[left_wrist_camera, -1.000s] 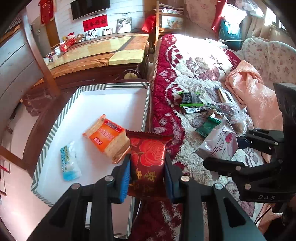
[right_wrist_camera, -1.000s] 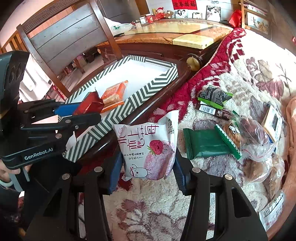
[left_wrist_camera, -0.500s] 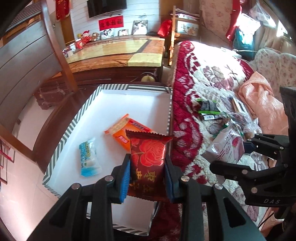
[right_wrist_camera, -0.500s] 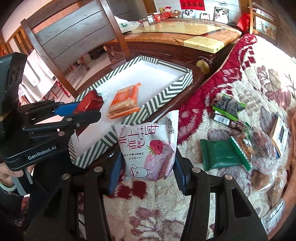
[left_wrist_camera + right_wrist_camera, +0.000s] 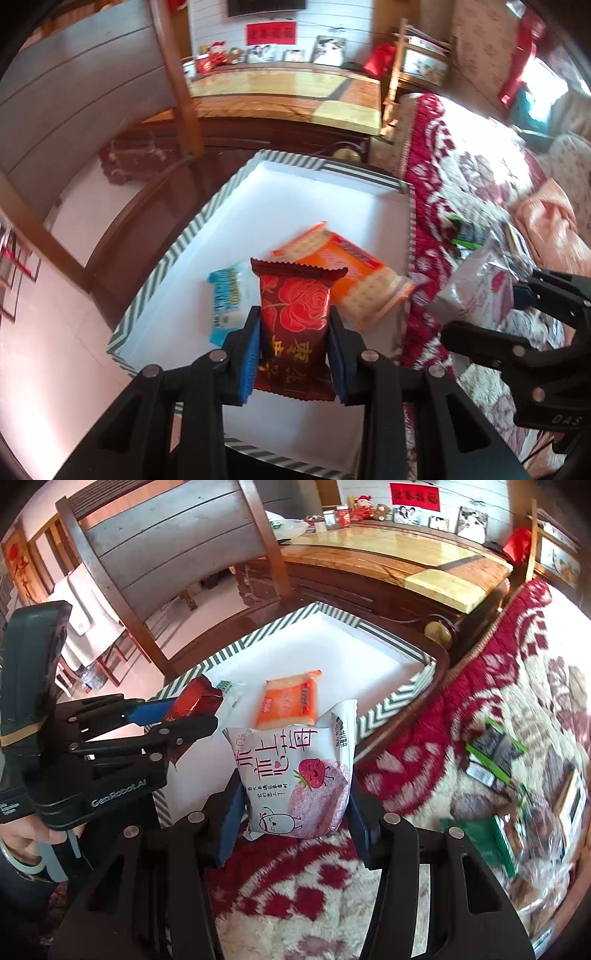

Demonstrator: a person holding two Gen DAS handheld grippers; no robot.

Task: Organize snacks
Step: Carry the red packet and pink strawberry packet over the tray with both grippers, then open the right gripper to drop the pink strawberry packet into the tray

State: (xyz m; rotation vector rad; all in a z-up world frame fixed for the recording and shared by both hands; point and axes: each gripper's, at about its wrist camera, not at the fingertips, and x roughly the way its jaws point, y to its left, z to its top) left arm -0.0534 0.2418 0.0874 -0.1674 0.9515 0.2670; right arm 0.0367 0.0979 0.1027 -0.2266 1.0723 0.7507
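My left gripper (image 5: 293, 350) is shut on a dark red snack packet with a rose print (image 5: 293, 317), held over the near part of a white box with a striped rim (image 5: 173, 254). An orange cracker pack (image 5: 354, 273) and a small blue packet (image 5: 225, 295) lie inside the box. My right gripper (image 5: 295, 812) is shut on a white strawberry snack bag (image 5: 295, 771), held above the red and cream blanket (image 5: 303, 897) just short of the box's near rim. The left gripper (image 5: 173, 720) shows at the left of the right wrist view, and the right gripper (image 5: 517, 314) at the right of the left wrist view.
More snack packets lie on the blanket at the right: green ones (image 5: 491, 749) and clear bags (image 5: 532, 834). The box sits on a dark wooden chair seat (image 5: 122, 221) with a tall slatted back (image 5: 177, 550). A long wooden table (image 5: 406, 565) stands behind.
Both grippers have carried their packets leftward: the left now hangs over the box's inside instead of its right rim, and the right has come up to the box's edge.
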